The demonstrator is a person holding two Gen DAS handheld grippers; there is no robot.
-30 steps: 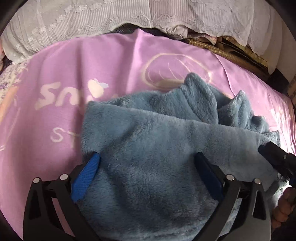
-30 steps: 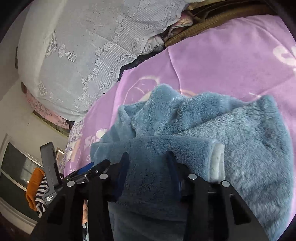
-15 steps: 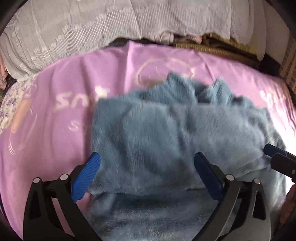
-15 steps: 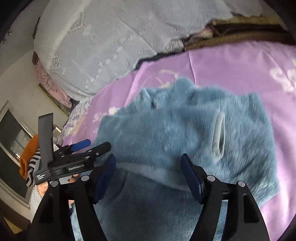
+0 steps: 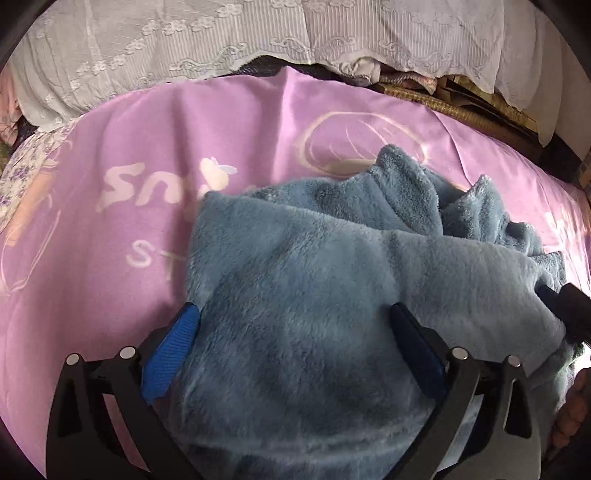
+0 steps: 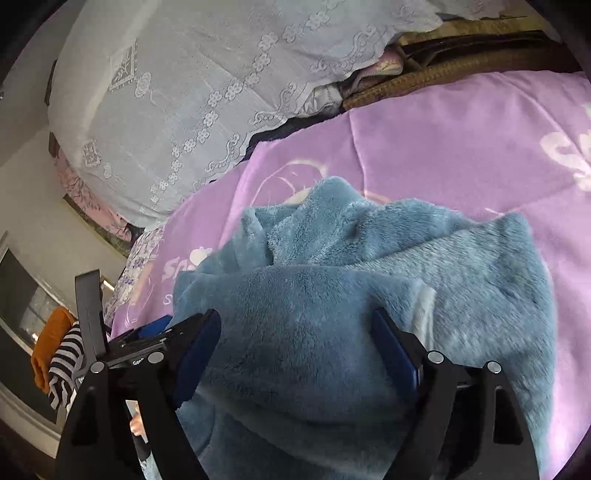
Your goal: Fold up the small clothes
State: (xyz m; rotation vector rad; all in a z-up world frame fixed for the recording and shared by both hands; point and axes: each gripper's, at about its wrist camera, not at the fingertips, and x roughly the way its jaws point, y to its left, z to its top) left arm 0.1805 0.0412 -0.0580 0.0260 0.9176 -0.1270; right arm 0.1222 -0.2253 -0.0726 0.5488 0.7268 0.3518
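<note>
A fluffy blue fleece garment (image 5: 325, 266) lies bunched on the purple blanket (image 5: 147, 155); it also shows in the right wrist view (image 6: 369, 258), with a pale cuff (image 6: 424, 306) at its right. My left gripper (image 5: 295, 325) is wide open, its blue-padded fingers (image 5: 170, 354) straddling a folded layer of the fleece. My right gripper (image 6: 297, 332) is wide open too, fingers either side of a folded layer. The right gripper's tip (image 5: 569, 306) shows at the left view's right edge, and the left gripper (image 6: 140, 343) shows at the right view's lower left.
White lace-covered bedding (image 5: 258, 33) runs along the far side of the purple blanket, with a woven mat (image 6: 443, 77) behind. An orange and a striped cloth (image 6: 59, 350) hang at the far left of the right wrist view.
The right gripper's jaws opened from shut on the fleece a second ago. Both grippers pulled back, then moved in close over the fleece again; the folded layer lies in place.
</note>
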